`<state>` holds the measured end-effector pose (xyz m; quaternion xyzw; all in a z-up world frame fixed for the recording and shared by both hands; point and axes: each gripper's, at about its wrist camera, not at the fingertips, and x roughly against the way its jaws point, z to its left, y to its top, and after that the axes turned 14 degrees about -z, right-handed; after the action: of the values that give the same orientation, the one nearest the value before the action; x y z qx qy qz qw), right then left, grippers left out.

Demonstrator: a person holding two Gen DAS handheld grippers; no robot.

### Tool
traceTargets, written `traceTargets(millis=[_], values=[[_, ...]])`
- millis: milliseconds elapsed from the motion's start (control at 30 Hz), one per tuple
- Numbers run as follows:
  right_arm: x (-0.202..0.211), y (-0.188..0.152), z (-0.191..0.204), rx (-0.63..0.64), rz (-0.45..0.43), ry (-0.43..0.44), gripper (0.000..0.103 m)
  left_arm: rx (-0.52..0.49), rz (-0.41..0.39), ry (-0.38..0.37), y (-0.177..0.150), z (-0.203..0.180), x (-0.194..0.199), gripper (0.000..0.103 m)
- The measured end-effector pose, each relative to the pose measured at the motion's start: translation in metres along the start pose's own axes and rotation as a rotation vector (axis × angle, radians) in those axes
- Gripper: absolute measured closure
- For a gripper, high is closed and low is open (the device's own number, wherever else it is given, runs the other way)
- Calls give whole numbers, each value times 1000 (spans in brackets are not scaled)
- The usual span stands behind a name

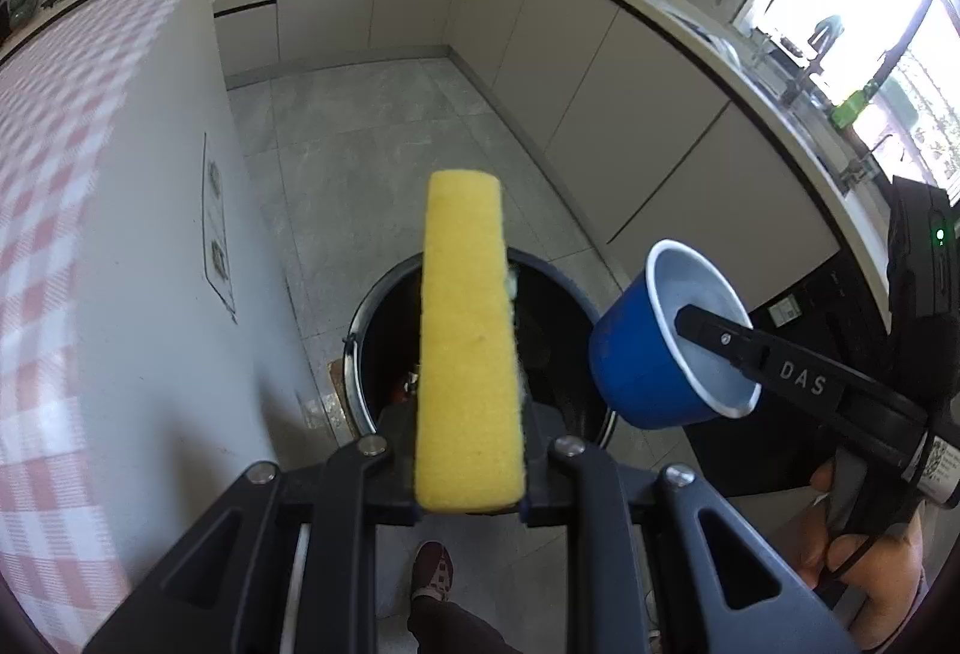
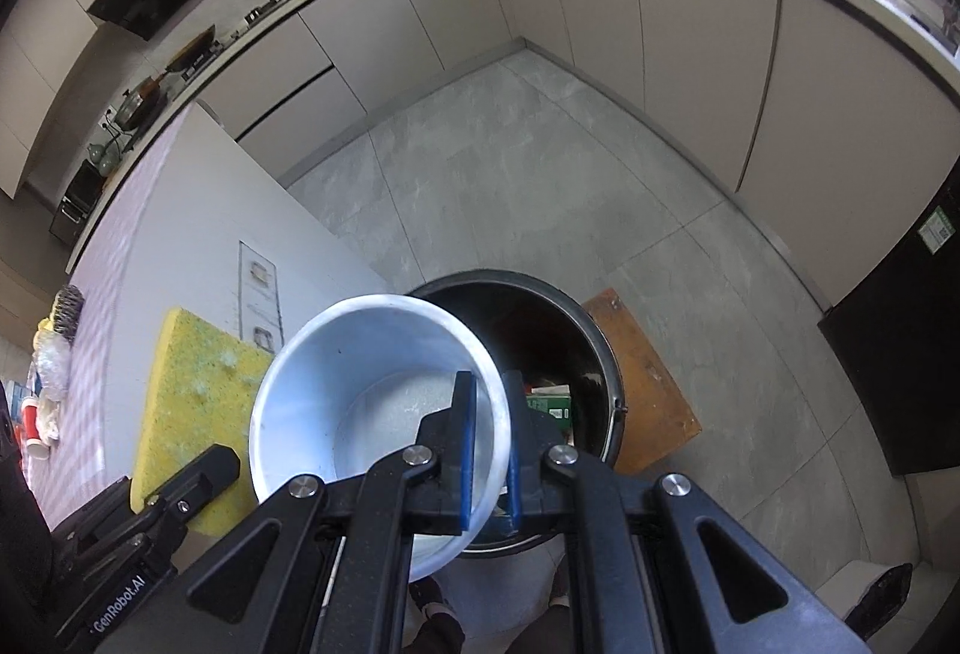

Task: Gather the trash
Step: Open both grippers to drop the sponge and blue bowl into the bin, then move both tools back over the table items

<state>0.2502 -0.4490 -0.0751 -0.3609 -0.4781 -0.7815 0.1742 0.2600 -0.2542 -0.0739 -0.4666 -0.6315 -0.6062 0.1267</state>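
Observation:
A yellow sponge point(image 1: 468, 354) stands edge-on in my left gripper point(image 1: 468, 450), whose jaws are shut on its lower end. It hangs over the open black trash bin point(image 1: 367, 318) on the floor. To the right, my right gripper point(image 1: 690, 348) holds a blue cup point(image 1: 636, 354) with a white inside. One finger is inside the cup. In the right wrist view my right gripper point(image 2: 489, 438) is shut on the cup's point(image 2: 360, 402) wall above the near rim of the bin point(image 2: 609, 360). The sponge point(image 2: 192, 396) and the left gripper point(image 2: 180, 492) show at the left.
A white island with a pink checked cloth point(image 1: 54, 210) stands close on the left. Several items point(image 2: 48, 390) lie on it. A brown board point(image 2: 648, 384) lies beside the bin. Cabinets line the back and right; a black appliance point(image 2: 900, 354) is at the right. A person's shoe point(image 1: 433, 570) is below.

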Motion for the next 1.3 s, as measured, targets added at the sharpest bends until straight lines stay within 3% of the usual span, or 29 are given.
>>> traceTargets(millis=[533, 567, 633, 667, 733, 967, 1300], values=[[-79, -5, -14, 52, 93, 20, 93, 73, 110, 87, -27, 3, -51, 78], [-84, -5, -15, 53, 99, 27, 91, 79, 114, 89, -29, 4, -53, 75], [-93, -5, -16, 50, 116, 35, 75, 93, 125, 94, -31, 5, -57, 62], [-97, -5, -17, 50, 120, 36, 59, 95, 125, 100, -32, 6, -59, 54], [-100, -3, -18, 56, 113, 36, 54, 87, 115, 117, -32, 4, -57, 50], [-80, 8, -15, 77, 73, 29, 54, 70, 59, 139, -14, 0, -30, 50], [-24, 26, 3, 99, 55, 41, 52, 72, -4, 93, 15, -4, 28, 50]])
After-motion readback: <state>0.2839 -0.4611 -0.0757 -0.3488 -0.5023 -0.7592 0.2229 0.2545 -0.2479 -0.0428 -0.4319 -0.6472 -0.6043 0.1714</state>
